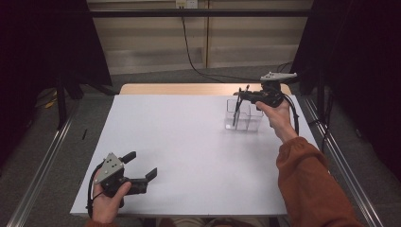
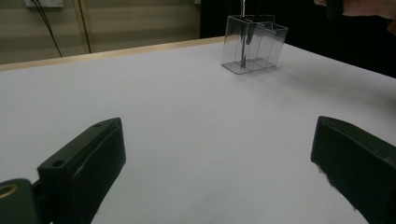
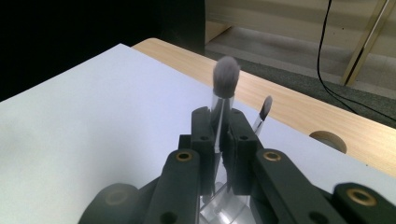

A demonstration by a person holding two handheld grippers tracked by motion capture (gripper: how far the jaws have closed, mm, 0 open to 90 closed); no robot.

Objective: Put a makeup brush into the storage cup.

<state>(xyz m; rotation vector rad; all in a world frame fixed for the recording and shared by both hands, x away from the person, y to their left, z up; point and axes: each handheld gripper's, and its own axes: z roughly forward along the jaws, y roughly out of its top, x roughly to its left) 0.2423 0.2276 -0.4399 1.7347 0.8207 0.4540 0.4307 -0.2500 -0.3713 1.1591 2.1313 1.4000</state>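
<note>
Brush [image 3: 226, 79] handle sits clamped between right gripper [image 3: 220, 140] jaws above clear holder [image 1: 243, 116]; left gripper [image 1: 141, 166] jaws gape, empty.

- White table top [image 1: 189, 151], matte, bare across most of its surface.
- Light wooden edge strip [image 1: 179, 89] along the far side of the white top; a round cut-out [image 3: 329, 140] shows in the wood in the right gripper view.
- Black cable [image 1: 189, 52] drops from a wall socket [image 1: 186, 4] at top centre and trails right across the grey floor [image 1: 156, 75].
- Dark curtains [image 1: 42, 47] hang at both sides of the high view.
- Metal rails [image 1: 42, 161] run along the floor on both sides of the table.
- Pale panelled wall [image 1: 151, 42] behind.
</note>
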